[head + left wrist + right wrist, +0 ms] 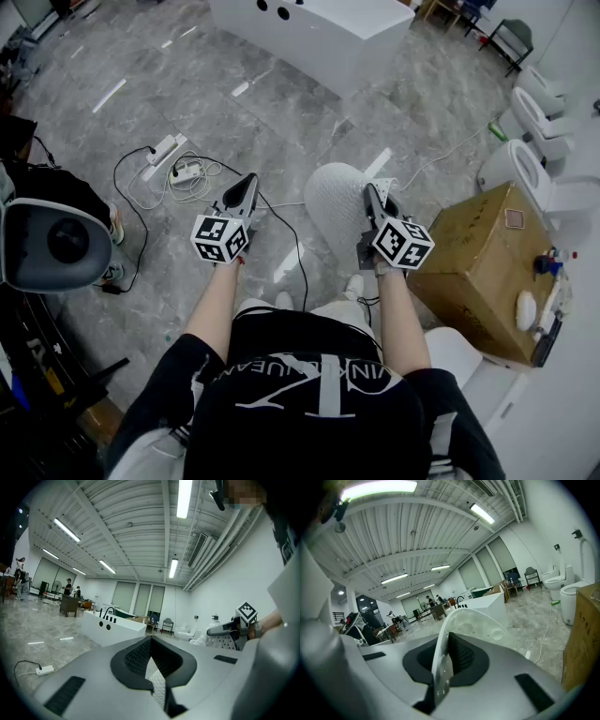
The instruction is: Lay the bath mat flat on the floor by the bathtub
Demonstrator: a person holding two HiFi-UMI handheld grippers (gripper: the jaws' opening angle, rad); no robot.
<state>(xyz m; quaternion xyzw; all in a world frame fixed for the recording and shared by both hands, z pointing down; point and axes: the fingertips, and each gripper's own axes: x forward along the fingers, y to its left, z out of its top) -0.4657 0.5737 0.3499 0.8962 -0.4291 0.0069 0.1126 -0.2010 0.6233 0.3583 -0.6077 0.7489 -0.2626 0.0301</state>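
Head view — the right claw (pixel 371 192) grasps the white dotted rubber bath mat (pixel 336 214), which droops ahead of it; the left claw (pixel 247 180) is clenched, apart to its left.

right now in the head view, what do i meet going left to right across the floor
power strip → left gripper → bath mat → cardboard box
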